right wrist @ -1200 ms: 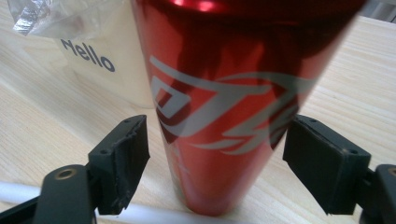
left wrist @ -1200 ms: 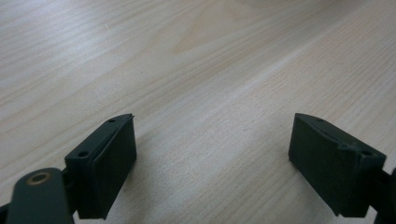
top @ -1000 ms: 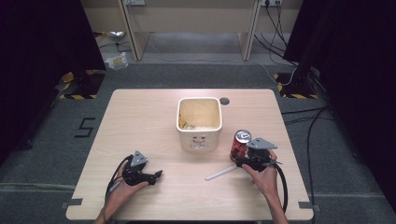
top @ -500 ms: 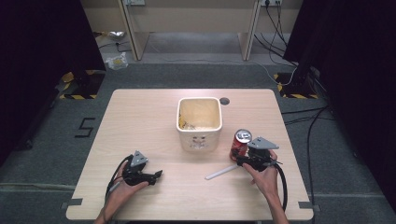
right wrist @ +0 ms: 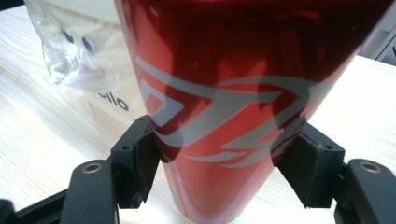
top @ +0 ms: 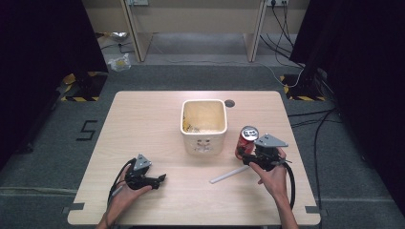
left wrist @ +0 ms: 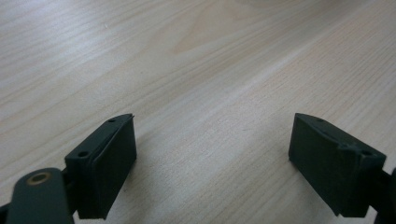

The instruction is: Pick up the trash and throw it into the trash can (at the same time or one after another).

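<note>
A red drink can with silver markings stands upright at the right of the table, just right of a cream square bin. My right gripper is shut on the can. In the right gripper view both pads press the sides of the can, and the bin stands behind it to the left. I cannot tell whether the can's base touches the table. My left gripper rests low over the front left of the table. Its jaws stand open over bare wood in the left gripper view.
A thin white stick lies flat on the wooden table, in front of the bin and left of my right hand. A round hole is in the tabletop behind the bin. Crumpled clear plastic sits against the bin's wall.
My right gripper and the can have shifted slightly away from the front edge. My left gripper has stayed where it was.
</note>
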`<action>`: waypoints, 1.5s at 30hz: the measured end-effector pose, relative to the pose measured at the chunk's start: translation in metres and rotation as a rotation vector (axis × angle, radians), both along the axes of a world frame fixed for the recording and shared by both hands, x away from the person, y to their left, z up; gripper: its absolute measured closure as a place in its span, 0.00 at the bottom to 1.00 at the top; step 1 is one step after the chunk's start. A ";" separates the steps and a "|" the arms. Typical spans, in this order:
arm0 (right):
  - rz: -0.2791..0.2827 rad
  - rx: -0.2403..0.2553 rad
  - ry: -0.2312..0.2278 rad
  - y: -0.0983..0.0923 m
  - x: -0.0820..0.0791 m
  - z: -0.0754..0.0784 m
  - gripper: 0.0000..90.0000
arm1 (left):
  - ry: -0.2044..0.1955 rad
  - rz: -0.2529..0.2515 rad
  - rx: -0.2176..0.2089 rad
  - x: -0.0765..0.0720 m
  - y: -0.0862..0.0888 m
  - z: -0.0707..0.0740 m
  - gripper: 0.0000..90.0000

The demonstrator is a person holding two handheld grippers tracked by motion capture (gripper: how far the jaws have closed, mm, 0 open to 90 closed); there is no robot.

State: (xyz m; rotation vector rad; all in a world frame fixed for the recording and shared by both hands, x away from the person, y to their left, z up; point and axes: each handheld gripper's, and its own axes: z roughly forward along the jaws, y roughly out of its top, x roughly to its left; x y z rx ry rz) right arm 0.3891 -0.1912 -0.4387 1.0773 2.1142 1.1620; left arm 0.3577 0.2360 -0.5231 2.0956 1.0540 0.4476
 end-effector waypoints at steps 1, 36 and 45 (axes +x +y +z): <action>-0.001 0.002 0.003 0.000 0.000 0.002 0.37 | -0.001 0.000 -0.001 0.000 0.000 0.000 0.16; -0.014 0.032 -0.049 -0.009 0.002 0.061 0.37 | 0.000 0.000 0.001 0.000 0.000 0.000 0.16; -0.005 0.022 -0.056 -0.003 0.011 0.079 0.38 | 0.000 -0.001 -0.002 0.001 0.000 0.000 0.16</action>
